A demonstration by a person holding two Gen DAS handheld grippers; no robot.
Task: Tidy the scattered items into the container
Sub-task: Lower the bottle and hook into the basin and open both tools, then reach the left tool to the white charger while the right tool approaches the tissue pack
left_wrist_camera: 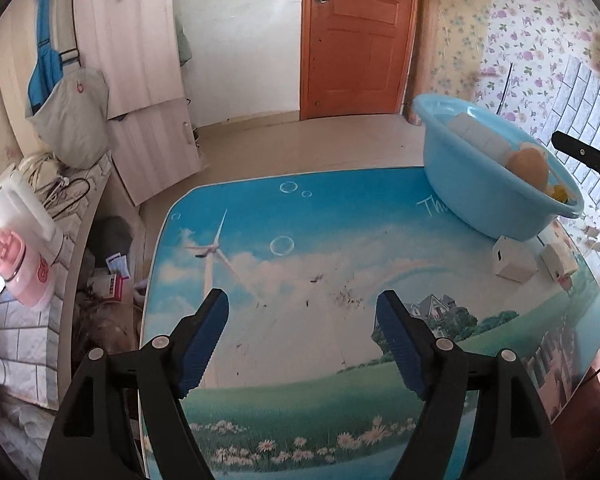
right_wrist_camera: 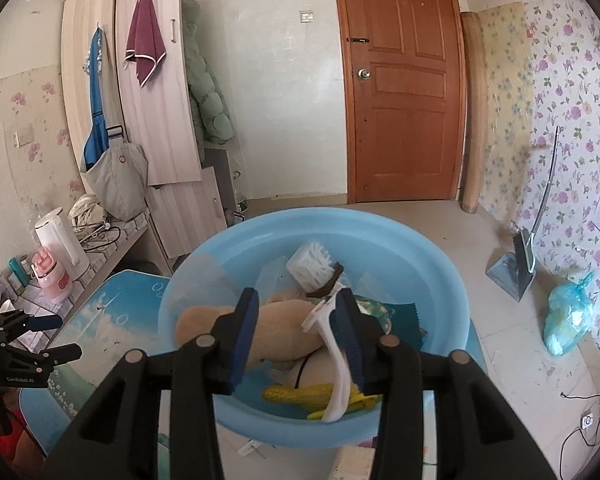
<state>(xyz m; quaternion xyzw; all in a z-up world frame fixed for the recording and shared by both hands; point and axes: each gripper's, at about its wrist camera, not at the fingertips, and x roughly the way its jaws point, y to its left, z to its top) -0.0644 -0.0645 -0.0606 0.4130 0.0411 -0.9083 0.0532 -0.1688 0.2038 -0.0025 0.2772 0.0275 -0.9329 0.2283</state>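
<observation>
A light blue basin (right_wrist_camera: 440,280) stands on the far right corner of the table and holds a tan plush toy (right_wrist_camera: 284,332), a white brush (right_wrist_camera: 314,270), a yellow item (right_wrist_camera: 300,394) and a green packet (right_wrist_camera: 378,308). My right gripper (right_wrist_camera: 298,308) hangs open over the basin. A white plastic handle (right_wrist_camera: 337,360) leans against its right finger only. My left gripper (left_wrist_camera: 302,308) is open and empty above the table's middle. Two small white boxes (left_wrist_camera: 514,264) (left_wrist_camera: 558,262) lie on the table beside the basin (left_wrist_camera: 472,184).
The table (left_wrist_camera: 300,216) has a sky and meadow picture. To the left is a tiled counter with a white kettle (left_wrist_camera: 16,208) and a pink bottle (left_wrist_camera: 24,272). A dustpan (right_wrist_camera: 512,272) and a blue bag (right_wrist_camera: 568,316) are on the floor at right.
</observation>
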